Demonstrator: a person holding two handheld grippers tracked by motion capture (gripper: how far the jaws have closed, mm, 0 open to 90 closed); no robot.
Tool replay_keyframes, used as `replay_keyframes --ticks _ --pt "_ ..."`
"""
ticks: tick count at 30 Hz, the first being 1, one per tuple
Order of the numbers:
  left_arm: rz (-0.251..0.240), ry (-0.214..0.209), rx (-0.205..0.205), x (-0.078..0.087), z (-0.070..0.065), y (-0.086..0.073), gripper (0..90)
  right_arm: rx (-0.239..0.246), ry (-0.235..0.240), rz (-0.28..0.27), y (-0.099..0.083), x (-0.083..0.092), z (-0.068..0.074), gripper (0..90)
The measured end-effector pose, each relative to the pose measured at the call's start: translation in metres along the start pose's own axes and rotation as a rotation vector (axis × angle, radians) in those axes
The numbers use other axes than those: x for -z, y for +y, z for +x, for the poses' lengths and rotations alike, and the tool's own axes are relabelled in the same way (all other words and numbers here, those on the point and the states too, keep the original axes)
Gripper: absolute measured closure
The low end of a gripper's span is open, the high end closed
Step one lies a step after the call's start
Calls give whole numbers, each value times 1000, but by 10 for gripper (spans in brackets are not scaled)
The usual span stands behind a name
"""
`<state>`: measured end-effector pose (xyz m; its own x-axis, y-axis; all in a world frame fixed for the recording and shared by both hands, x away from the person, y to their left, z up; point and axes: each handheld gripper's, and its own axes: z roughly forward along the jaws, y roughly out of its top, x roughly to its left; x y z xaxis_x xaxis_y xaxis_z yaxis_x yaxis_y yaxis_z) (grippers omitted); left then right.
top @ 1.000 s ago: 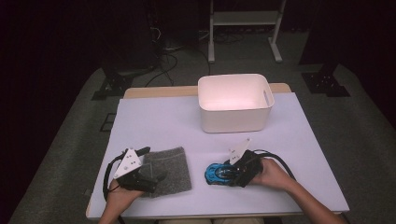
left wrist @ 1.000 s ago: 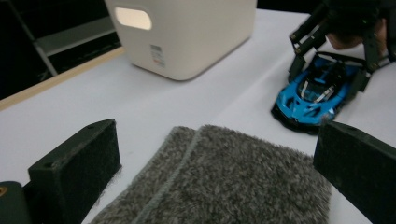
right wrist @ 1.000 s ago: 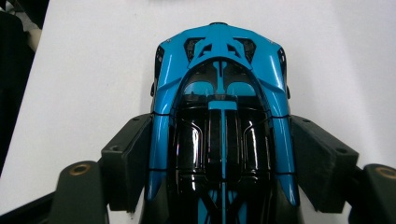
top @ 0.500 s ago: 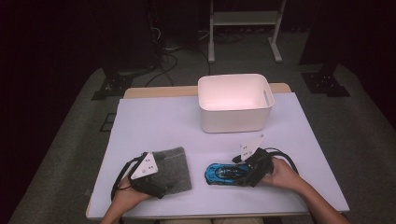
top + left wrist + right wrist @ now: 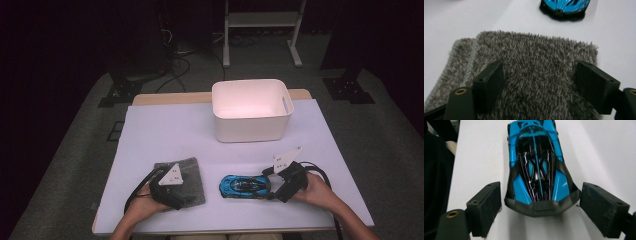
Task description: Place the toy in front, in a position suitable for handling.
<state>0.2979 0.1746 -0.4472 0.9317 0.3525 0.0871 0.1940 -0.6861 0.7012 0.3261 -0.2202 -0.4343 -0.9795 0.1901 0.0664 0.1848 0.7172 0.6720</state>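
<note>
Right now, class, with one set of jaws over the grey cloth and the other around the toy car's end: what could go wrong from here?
1. The left gripper, whose jaws have just been closing, straddles the fluffy grey cloth; it may pinch only the top fold, so the rest sags.
2. The right gripper stands open around the end of the blue toy car, with little gap on either side. An off-centre approach may nudge the car away.

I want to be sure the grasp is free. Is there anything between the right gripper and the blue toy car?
Nothing visible does. The right gripper has its jaws open on either side of the blue toy car, at its near end, with only bare table around it. The grey cloth lies apart, under the left gripper.
</note>
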Motion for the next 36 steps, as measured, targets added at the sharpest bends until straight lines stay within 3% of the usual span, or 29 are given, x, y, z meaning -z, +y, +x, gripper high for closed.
replay_keyframes --ticks 11,15,16,19,24,26,28,31,36 --pt "6 -58 28 -3 6 -2 441 -2 -3 32 -9 -11 0 163" --pt "2 -45 17 -2 9 -3 547 3 -12 31 -13 -14 0 163" --pt "1 -35 13 -2 9 -3 624 4 -16 27 -13 -15 0 167" --pt "9 -23 4 -1 8 -1 742 23 -36 16 -14 -16 1 189" --pt "2 -31 38 2 12 2 771 46 -33 5 -13 -17 2 241" --pt "-19 -32 37 4 14 7 775 52 -33 5 -13 -17 3 244" --pt "-83 -62 59 7 15 15 777 49 -33 5 -13 -17 3 246" --pt "-151 -98 52 5 12 33 777 52 -36 4 -12 -17 3 246" --pt "-146 -152 -32 -18 3 68 776 58 -41 1 -11 -19 4 247"
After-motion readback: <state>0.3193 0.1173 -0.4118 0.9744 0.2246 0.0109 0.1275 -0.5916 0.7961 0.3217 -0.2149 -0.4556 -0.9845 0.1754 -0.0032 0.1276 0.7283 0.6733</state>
